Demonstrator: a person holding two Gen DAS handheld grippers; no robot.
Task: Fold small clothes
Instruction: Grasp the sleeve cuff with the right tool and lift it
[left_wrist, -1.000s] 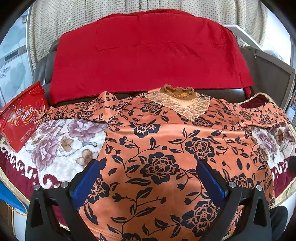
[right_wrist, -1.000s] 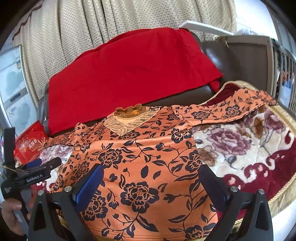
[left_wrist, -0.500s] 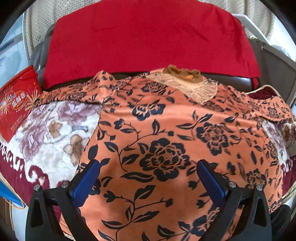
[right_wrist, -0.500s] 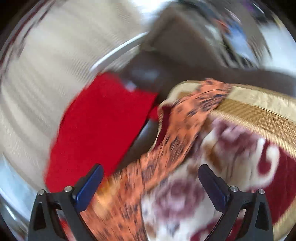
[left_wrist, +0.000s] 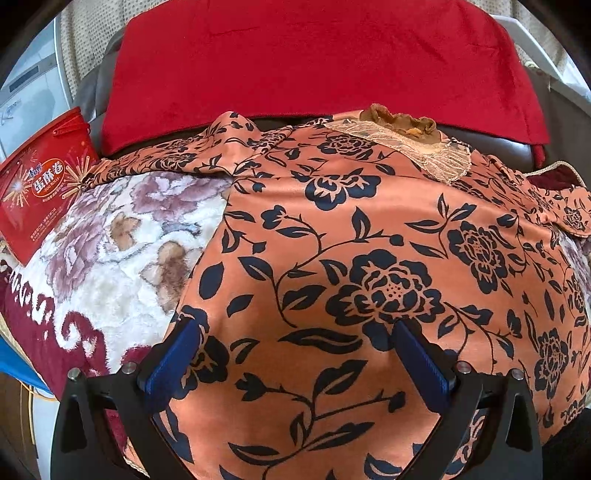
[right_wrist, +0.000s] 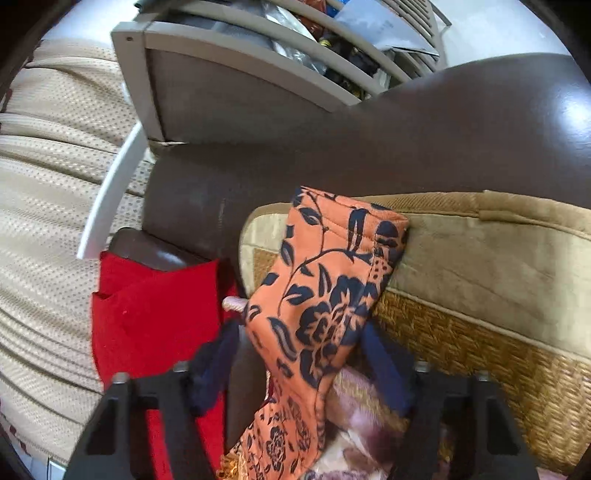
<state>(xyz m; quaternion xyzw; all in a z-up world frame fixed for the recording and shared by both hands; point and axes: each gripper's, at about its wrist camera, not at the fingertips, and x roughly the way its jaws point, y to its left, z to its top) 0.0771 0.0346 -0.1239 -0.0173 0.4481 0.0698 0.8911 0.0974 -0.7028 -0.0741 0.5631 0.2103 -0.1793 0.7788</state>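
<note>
In the left wrist view, the orange flowered top (left_wrist: 369, 258) lies spread out flat on a fluffy flowered blanket (left_wrist: 110, 258) on a sofa. Its lace collar (left_wrist: 417, 147) is at the back edge of the seat, just under a red cloth (left_wrist: 314, 55) that hangs over the sofa back. One sleeve reaches toward a red snack bag (left_wrist: 40, 184) at the left edge of the blanket. The left gripper (left_wrist: 295, 354) hovers low over the bottom part of the top. Its blue fingers (left_wrist: 173, 362) are spread wide and hold nothing. In the right wrist view, the right gripper (right_wrist: 295, 362) is at the far right corner of the seat, by the brown sofa arm (right_wrist: 443, 140) and a woven mat (right_wrist: 461, 332). The other sleeve (right_wrist: 325, 295) of the top sits between its fingers. The fingers have just been closing in on the sleeve, but they do not seem to squeeze it yet. I think the folding has only just begun. No fold shows yet. The sleeves still need to be turned in, and then the body needs to be folded up.
</note>
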